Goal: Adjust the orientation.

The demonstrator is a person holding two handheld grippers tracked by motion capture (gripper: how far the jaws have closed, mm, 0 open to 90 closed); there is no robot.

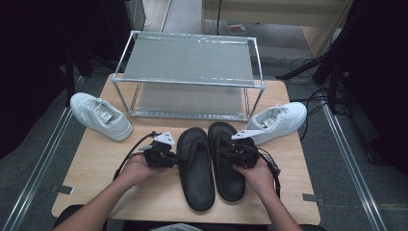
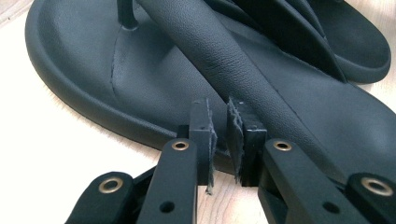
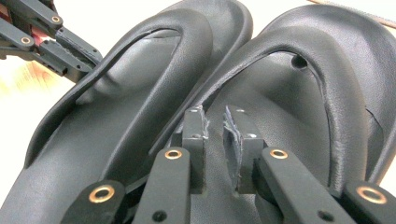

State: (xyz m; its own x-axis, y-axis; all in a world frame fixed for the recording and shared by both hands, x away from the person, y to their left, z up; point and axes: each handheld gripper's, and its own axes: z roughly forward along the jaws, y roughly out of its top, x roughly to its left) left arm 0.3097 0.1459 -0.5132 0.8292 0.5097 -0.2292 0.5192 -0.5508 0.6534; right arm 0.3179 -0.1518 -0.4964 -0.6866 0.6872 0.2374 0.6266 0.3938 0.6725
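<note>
Two black thong sandals lie side by side, toes pointing away, in the middle of the wooden table. My left gripper sits at the outer edge of the left sandal. In the left gripper view its jaws stand a narrow gap apart with nothing between them, just over the sole's rim and short of the strap. My right gripper reaches over the right sandal. Its jaws are also slightly apart and empty, above the footbed beside the strap.
One white sneaker lies at the table's left, another at the right. A two-shelf metal rack stands at the back of the table. The left gripper's tips touch the left sandal's rim in the right gripper view.
</note>
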